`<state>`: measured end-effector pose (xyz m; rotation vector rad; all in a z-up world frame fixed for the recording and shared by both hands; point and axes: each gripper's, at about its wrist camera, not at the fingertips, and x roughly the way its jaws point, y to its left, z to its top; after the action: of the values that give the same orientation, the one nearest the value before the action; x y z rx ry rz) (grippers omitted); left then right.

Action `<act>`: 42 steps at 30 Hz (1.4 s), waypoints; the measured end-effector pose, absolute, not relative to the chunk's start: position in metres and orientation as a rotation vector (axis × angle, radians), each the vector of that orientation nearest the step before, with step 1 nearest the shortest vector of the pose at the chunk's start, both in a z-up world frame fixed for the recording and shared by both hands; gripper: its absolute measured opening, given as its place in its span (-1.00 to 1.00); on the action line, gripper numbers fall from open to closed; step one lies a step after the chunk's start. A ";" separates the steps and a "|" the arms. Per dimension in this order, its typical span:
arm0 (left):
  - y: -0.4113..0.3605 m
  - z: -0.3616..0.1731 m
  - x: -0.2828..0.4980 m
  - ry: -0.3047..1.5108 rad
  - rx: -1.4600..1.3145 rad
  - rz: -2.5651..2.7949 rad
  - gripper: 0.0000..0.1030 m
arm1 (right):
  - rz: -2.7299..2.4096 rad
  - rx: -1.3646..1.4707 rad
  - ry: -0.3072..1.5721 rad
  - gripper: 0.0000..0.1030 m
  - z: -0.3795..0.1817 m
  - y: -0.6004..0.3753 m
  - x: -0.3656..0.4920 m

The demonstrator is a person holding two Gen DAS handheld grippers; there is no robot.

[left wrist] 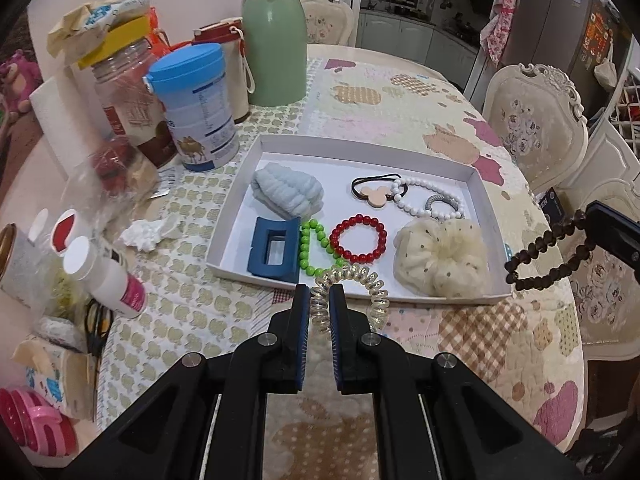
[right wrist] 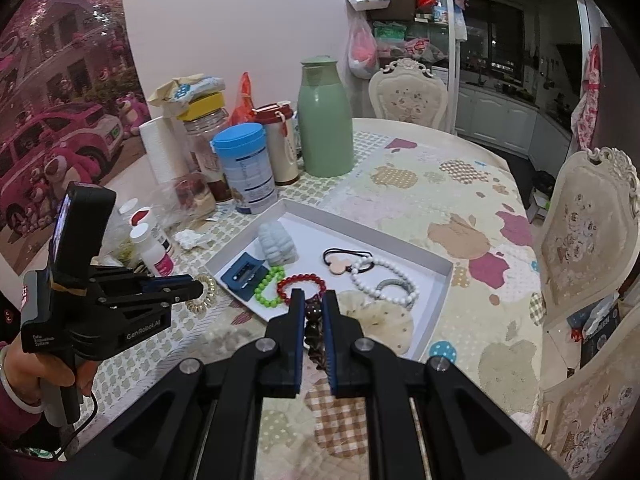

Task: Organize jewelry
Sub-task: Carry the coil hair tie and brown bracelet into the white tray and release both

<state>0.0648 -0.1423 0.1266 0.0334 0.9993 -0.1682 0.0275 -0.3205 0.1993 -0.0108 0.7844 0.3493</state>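
Patchwork cloth covers the round table (left wrist: pixel 420 112) we work at, in a dining room with pale carved chairs around it. Nearest us, our left gripper (left wrist: pixel 319 304) has its jaws pinched on a clear spiral hair tie (left wrist: pixel 360 280), which hangs just at the near edge of the white tray (left wrist: pixel 360 148). Our right gripper (right wrist: pixel 312 308) is clamped on a dark brown bead bracelet (right wrist: pixel 314 332), over the tray's near corner. Inside the tray we see a navy claw clip (left wrist: pixel 272 250), green bracelet (left wrist: pixel 310 250), red bracelet (left wrist: pixel 360 240) and cream scrunchie (left wrist: pixel 440 256), then a blue scrunchie (left wrist: pixel 288 192) and white bead bracelet (left wrist: pixel 420 196). Beyond stand a blue-lidded tin (left wrist: pixel 196 108) and a green flask (left wrist: pixel 274 36).
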 end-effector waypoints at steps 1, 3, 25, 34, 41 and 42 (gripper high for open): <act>-0.144 0.124 0.068 1.002 0.036 -0.169 -0.95 | 0.346 -0.011 0.787 -0.84 0.198 -0.322 0.030; -0.148 0.121 0.073 1.006 0.046 -0.168 -0.95 | 0.342 -0.009 0.791 -0.84 0.197 -0.323 0.036; -0.150 0.086 0.131 1.071 0.025 -0.150 -0.95 | 0.408 -0.003 0.879 -0.84 0.161 -0.288 0.128; -0.151 0.065 0.143 1.114 -0.002 -0.151 -0.95 | 0.456 0.107 0.980 -0.84 0.117 -0.280 0.170; -0.155 0.055 0.151 1.127 0.002 -0.155 -0.95 | 0.368 0.141 1.059 -0.84 0.077 -0.305 0.190; -0.155 0.054 0.152 1.130 0.003 -0.154 -0.95 | 0.363 0.143 1.062 -0.84 0.074 -0.307 0.191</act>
<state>0.1519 -0.1552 0.0537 0.0026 1.1295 -0.1544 0.1908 -0.3070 0.0744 0.1428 1.0617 0.3635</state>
